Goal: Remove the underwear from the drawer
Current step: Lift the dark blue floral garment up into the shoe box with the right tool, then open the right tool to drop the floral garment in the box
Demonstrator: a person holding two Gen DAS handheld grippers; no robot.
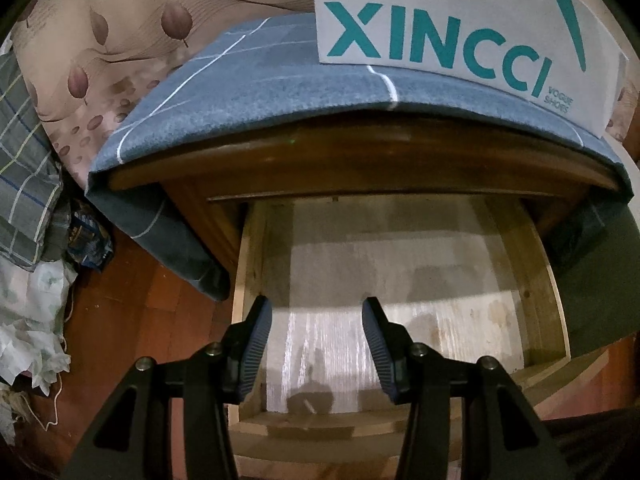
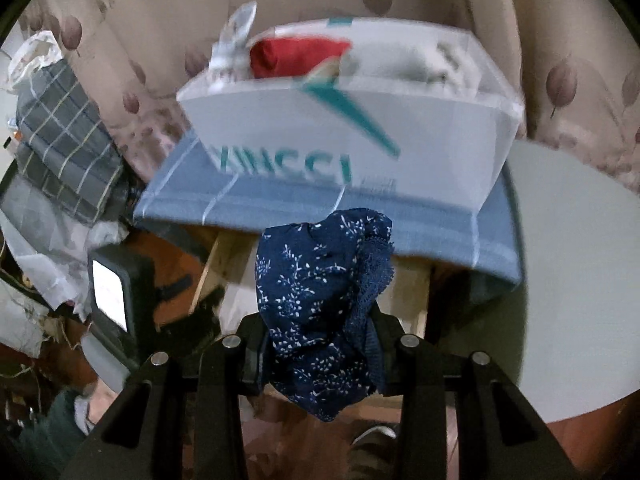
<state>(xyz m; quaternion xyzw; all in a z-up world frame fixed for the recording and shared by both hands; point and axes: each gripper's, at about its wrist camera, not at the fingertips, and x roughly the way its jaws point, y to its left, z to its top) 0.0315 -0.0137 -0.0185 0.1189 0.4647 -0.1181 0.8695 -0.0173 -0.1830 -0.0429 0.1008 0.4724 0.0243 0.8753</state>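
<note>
Right gripper (image 2: 320,344) pinches navy floral underwear (image 2: 320,304), bunched between jaws, held above drawer, in front of cloth-covered cabinet. Left gripper (image 1: 317,344) spread, nothing between jaws, over open drawer (image 1: 400,280); bare bottom shows. White shoebox (image 2: 360,128) sits on blue cloth (image 1: 248,92).

The open drawer (image 1: 400,280) fills the lower centre of the left wrist frame, under a cloth (image 1: 256,92) draped over the cabinet top. On the cloth, upper right, stands a box (image 1: 440,20). Piled fabric (image 1: 24,160) lies at far left on the floor (image 1: 132,320).
</note>
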